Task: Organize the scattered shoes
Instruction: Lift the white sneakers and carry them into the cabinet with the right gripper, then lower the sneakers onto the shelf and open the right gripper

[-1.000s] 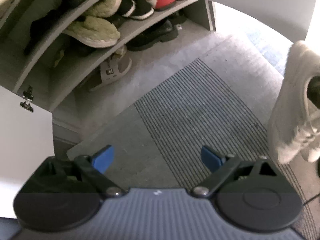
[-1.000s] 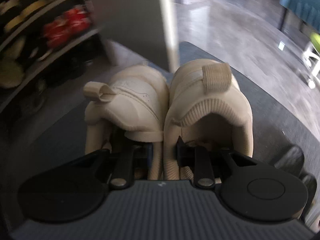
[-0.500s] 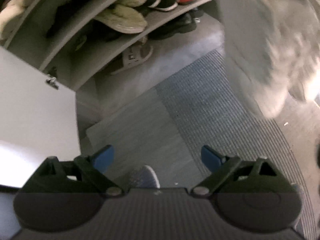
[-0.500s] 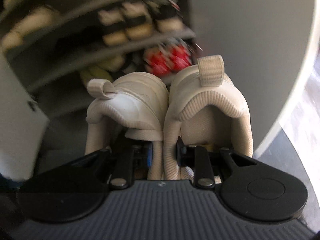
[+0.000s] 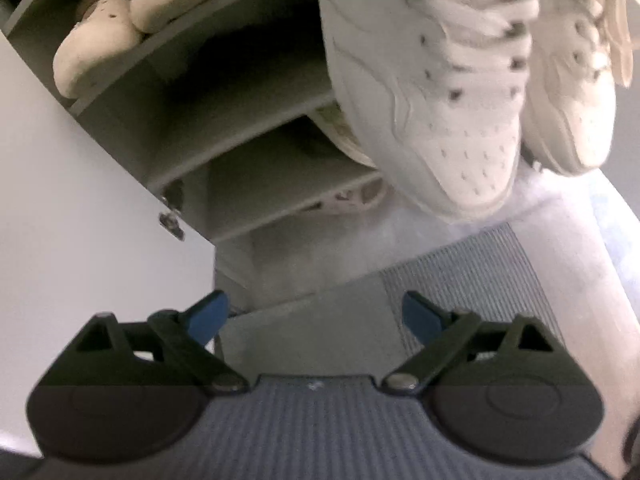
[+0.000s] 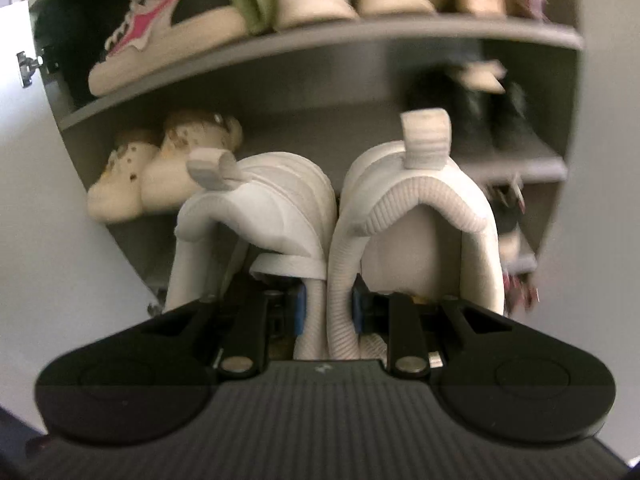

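Sneakers (image 6: 336, 232), a white pair, hang before the shoe cabinet (image 6: 360, 52), level with the shelf of cream clogs (image 6: 160, 164). Left gripper (image 5: 316, 316) gapes wide, empty. Right gripper (image 6: 328, 308) pinches both inner collars together; they look light, soft-padded, liable to slip. Heels face the gripper, toes and long axes toward the shelves.

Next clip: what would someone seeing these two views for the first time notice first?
The pair of white sneakers fills the middle of the right wrist view, heels toward the camera, with the right gripper shut on their inner collars. Behind them stands the open shoe cabinet, its shelves crowded with shoes, cream clogs at left. In the left wrist view the sneakers' toes hang at upper right, above the open, empty left gripper.
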